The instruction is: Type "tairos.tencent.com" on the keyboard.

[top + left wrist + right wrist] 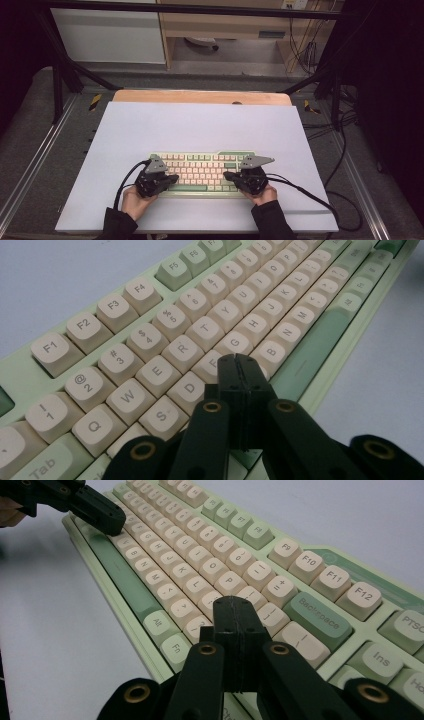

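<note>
A pale green keyboard (202, 172) with cream keys lies on the white table sheet near the front edge. My left gripper (172, 178) hovers over the keyboard's left half, jaws pressed together, its tip (240, 360) just above the F and G keys of the keyboard (165, 340). My right gripper (227, 176) is over the right half, jaws also together with nothing between them, its tip (232, 602) above the keys near the right shift on the keyboard (210, 565). The left gripper (107, 522) shows far off in the right gripper view.
The white sheet (200, 125) covers a wooden table (200, 96), with bare sheet behind and beside the keyboard. Black cables (305, 192) trail from both grippers. Metal frame bars (60, 75) and loose wires (345, 150) stand around the table.
</note>
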Demonstrator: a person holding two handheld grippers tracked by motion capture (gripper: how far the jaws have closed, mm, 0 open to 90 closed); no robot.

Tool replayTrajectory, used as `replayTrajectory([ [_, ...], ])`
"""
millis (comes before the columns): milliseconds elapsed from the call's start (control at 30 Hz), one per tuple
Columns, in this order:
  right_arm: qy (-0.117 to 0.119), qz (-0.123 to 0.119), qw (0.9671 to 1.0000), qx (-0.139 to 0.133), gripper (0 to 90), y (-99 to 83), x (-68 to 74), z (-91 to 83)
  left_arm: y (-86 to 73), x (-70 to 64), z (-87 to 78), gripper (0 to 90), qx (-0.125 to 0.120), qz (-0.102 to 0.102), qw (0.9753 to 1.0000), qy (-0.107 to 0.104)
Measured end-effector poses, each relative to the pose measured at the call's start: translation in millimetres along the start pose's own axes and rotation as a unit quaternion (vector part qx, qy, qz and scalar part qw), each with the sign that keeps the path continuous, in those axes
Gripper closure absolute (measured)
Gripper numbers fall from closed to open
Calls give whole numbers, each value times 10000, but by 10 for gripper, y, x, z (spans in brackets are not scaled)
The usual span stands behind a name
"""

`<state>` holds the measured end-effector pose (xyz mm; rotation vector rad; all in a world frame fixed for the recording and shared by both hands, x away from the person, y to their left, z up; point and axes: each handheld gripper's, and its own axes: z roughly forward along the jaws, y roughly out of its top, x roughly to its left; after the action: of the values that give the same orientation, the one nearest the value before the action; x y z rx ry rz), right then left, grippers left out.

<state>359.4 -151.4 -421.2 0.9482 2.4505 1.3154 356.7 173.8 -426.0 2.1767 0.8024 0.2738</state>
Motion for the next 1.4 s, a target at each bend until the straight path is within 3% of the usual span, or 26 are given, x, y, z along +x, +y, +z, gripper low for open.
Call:
replayTrajectory([
  [467, 9, -3, 10000, -28, 900, 3, 0, 2, -11, -13, 15, 900, 21, 14, 10000, 11],
  [967, 70, 8, 9999, -130, 900, 47, 13, 2, -55, 80, -196, 900, -182, -96, 9997, 98],
  [1400, 114, 26, 9998, -130, 900, 148, 62, 120, -172, 219, -377, 900, -290, -278, 9990, 211],
])
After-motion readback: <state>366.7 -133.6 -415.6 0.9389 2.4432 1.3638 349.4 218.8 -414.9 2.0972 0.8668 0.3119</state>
